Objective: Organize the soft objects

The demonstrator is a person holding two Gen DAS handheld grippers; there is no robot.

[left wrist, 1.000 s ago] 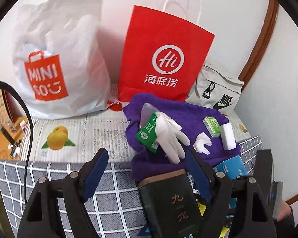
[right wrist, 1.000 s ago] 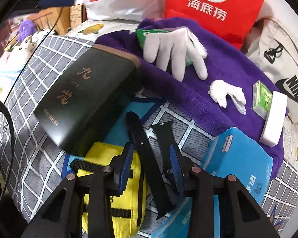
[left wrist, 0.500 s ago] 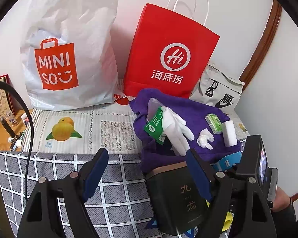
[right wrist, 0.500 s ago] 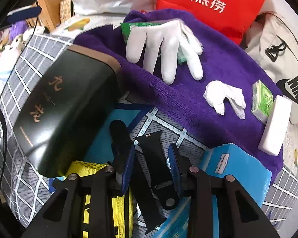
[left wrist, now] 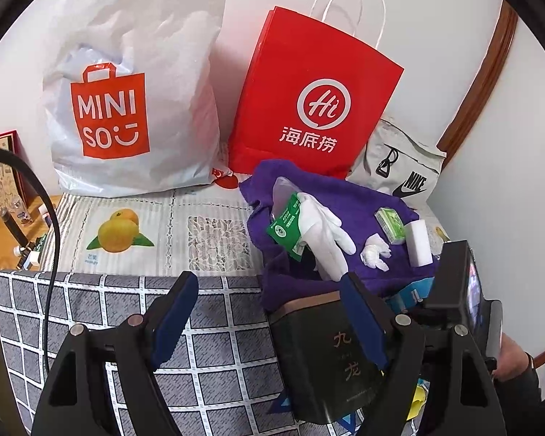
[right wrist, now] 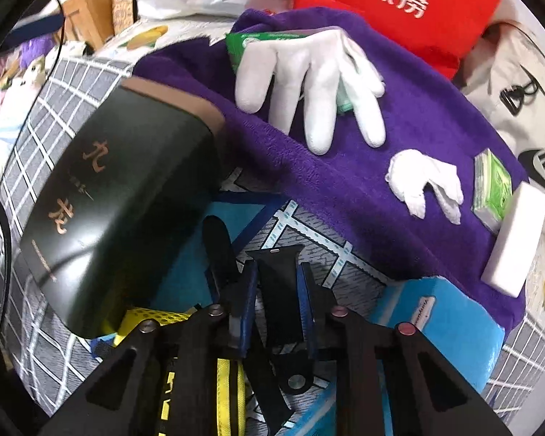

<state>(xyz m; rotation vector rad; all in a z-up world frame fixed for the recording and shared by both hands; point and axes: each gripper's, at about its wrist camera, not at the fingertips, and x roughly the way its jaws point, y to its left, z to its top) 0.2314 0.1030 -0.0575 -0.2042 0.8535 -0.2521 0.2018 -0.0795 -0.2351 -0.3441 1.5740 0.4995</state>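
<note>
Two straps: black watch strap halves (right wrist: 278,290) lie side by side on the checked cloth (right wrist: 309,232), below the purple towel (right wrist: 399,127).
Feel: light, rubbery, bendy; probably slippery.
Hold: across the wide half, mid-length.
Right gripper (right wrist: 277,312): jaws just narrowed, seemingly pinching that half.
Left gripper (left wrist: 269,323): wide, empty.

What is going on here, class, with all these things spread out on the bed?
A person is sorting soft items with two tools. The right hand-held gripper points down at a black strap beside the dark box; its jaws have just been closing and now sit around the strap. The left hand-held gripper hangs open over the checked cloth, holding nothing. The white glove lies untouched on the purple towel.
</note>
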